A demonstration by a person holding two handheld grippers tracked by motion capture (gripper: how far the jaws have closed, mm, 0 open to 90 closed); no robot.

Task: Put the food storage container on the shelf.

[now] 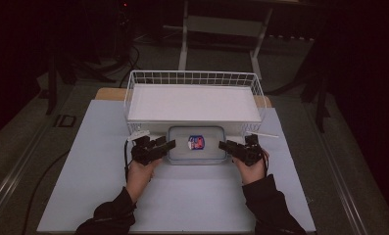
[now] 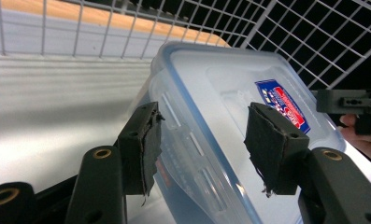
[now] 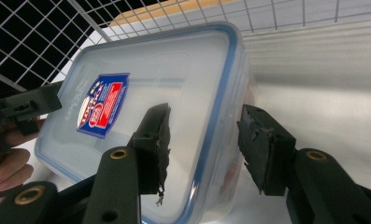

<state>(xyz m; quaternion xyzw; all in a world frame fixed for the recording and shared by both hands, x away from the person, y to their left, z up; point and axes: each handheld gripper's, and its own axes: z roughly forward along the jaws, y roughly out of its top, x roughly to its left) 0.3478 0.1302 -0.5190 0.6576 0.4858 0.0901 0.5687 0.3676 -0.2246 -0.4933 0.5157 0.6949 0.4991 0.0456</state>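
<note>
Container (image 1: 197,144) sits flat on the desk (image 1: 84,171) right in front of the wire basket (image 1: 192,78), long side running left to right. Clear plastic, blue-rimmed lid, red and blue sticker (image 1: 196,142) too small to read. Left tool (image 1: 168,145) and right tool (image 1: 225,145) both spread, each straddling an end edge without squeezing

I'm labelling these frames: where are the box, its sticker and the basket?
box (image 1: 182,147), high view, bare lid left of the sticker
sticker (image 3: 102,103), right gripper view, its middle
basket (image 1: 192,77), high view, far wire rim
</note>
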